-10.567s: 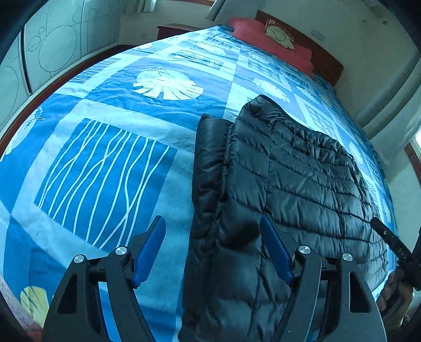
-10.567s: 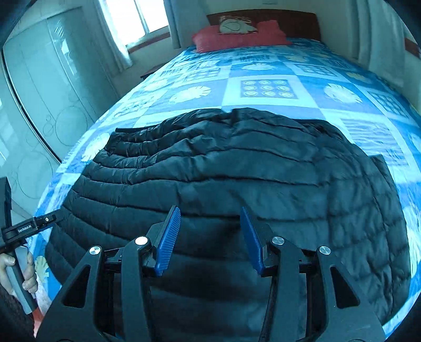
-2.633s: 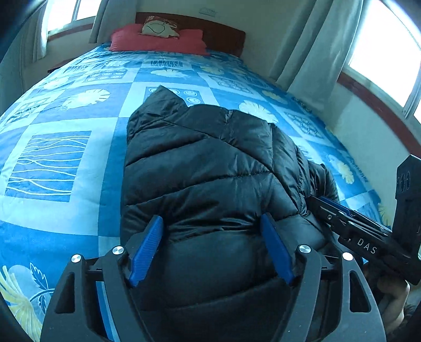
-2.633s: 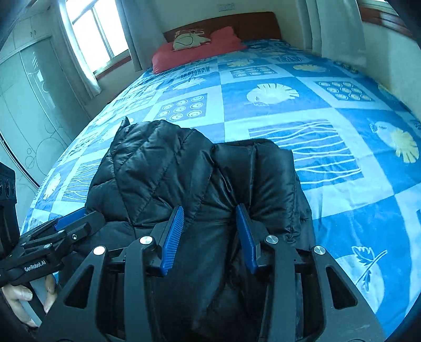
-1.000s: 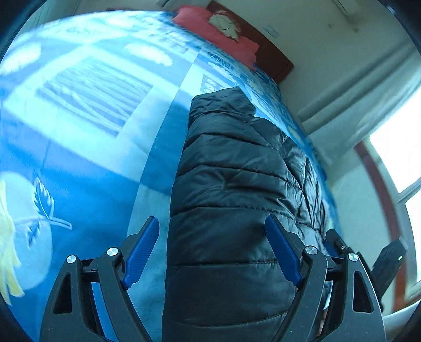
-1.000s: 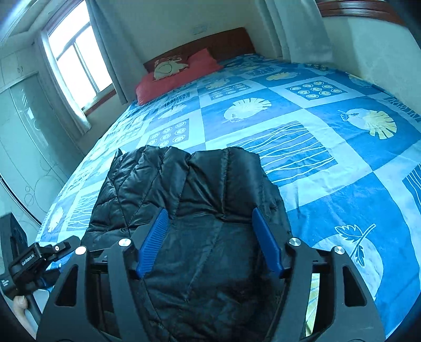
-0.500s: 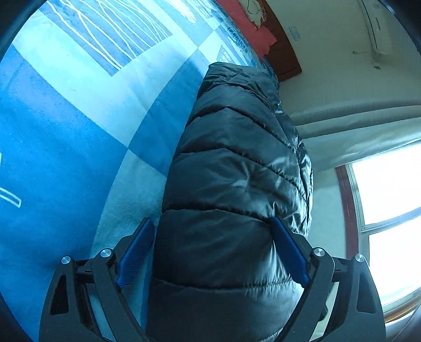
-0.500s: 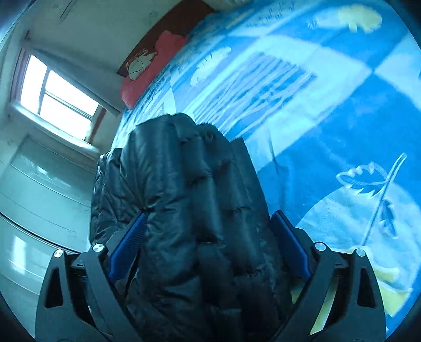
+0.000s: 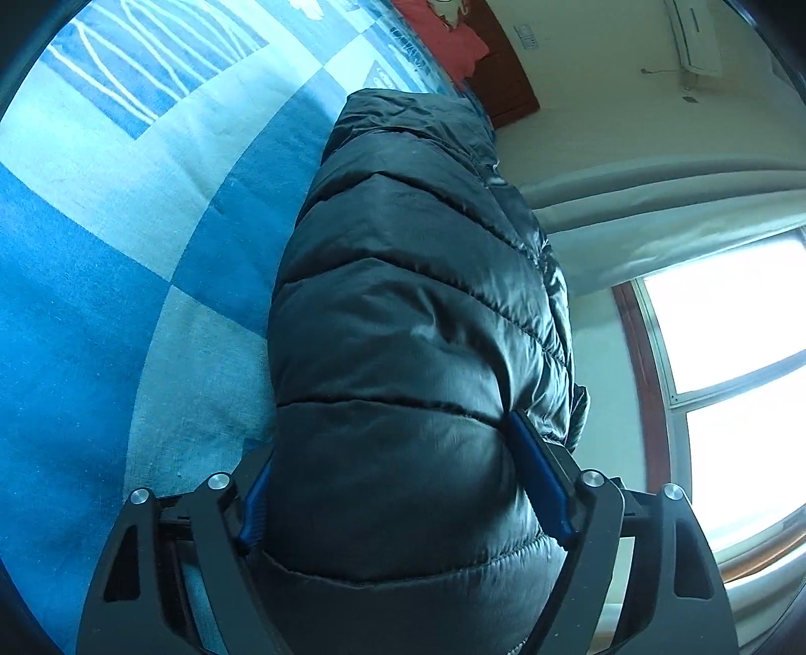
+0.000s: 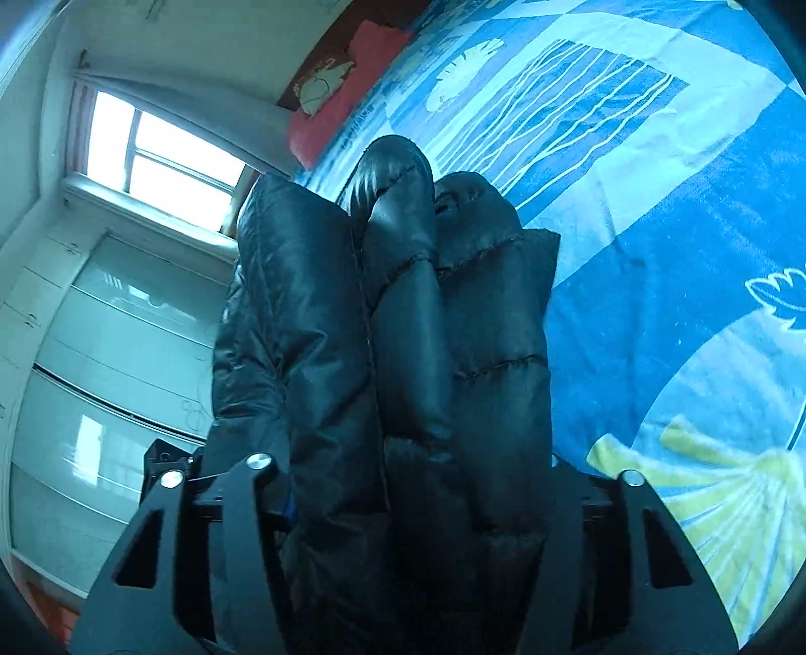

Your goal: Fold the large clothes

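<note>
Daylight from blown-out window (image 9: pixel 740 383), cool blue cast, strong fisheye warp, dark vignetted corners

Black puffer jacket (image 10: pixel 403 352) (bunched) on bedspread (image 10: pixel 655 201)

1. Under my view lies the bed (image 9: pixel 101 282), covered in a blue patchwork bedspread (image 10: pixel 680 211) with white leaf and wavy-line squares.
2. A red pillow (image 10: pixel 347 90) leans on the dark wooden headboard (image 9: pixel 509 85).
3. A bright window (image 9: pixel 730 363) has a pale curtain (image 9: pixel 655 221) beside it.
4. A glossy wardrobe (image 10: pixel 101 363) fills one wall.
5. An air conditioner (image 9: pixel 692 35) sits high up.
</note>
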`<state>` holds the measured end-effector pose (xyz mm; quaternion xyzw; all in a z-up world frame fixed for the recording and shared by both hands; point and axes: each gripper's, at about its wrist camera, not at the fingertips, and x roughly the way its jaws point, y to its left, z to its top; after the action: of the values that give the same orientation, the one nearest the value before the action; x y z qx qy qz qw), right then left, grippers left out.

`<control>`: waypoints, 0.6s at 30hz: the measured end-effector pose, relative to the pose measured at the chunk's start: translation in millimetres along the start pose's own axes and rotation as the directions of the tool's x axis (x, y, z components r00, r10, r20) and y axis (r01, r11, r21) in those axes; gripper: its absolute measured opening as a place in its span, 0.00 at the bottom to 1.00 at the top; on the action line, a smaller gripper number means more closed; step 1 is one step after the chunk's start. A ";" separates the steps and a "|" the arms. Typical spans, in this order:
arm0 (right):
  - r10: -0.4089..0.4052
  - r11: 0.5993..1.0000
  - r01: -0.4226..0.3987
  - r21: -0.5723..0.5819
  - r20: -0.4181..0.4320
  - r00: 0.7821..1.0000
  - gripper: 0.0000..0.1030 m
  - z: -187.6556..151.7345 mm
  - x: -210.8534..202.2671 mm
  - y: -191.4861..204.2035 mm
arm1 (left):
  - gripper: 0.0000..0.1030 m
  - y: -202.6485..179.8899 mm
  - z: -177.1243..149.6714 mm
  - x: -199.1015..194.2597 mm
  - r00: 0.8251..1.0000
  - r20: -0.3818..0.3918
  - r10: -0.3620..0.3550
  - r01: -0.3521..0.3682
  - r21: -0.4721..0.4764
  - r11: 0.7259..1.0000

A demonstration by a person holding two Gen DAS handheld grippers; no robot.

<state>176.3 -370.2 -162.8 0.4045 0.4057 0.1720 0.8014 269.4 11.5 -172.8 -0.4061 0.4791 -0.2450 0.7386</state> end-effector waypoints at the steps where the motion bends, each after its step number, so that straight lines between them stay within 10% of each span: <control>1: 0.003 1.000 -0.003 -0.002 0.005 1.000 0.46 -0.9 -1.4 1.6 | 0.75 -1.0 -0.8 -2.5 1.000 0.005 0.004 -0.005 0.013 1.000; 18: 0.162 0.985 -0.163 -0.064 -0.008 0.987 0.39 12.3 56.2 78.1 | 0.75 -13.8 38.3 -80.4 0.983 0.161 0.091 -0.114 0.144 0.983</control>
<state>224.5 -294.6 -125.7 0.4100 0.3666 0.2503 0.7968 270.6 78.2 -112.3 -0.3406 0.4208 -0.2105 0.8140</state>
